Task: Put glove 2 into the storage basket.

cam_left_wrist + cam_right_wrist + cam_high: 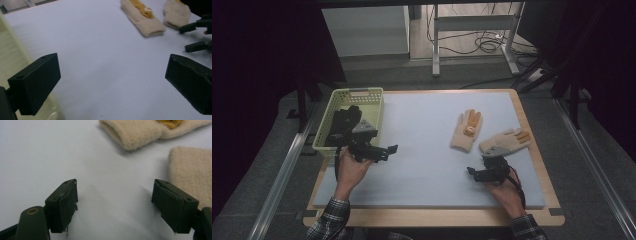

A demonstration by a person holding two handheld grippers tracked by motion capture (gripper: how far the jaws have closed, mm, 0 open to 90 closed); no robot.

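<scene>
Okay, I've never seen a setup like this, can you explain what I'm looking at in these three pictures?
A person sits at a table holding a hand tool in each hand, each with two black jaws that pinch. The high view looks down from above: the left gripper sits beside a pale green basket with something dark inside, and the right gripper is near two cream knitted gloves with orange fingers, lying on a light grey mat. The other two pictures come from small cameras riding on the tools, looking out between their own jaws. Both pairs of jaws stand open and hold nothing. The right gripper view shows the glove cuffs just ahead.
</scene>
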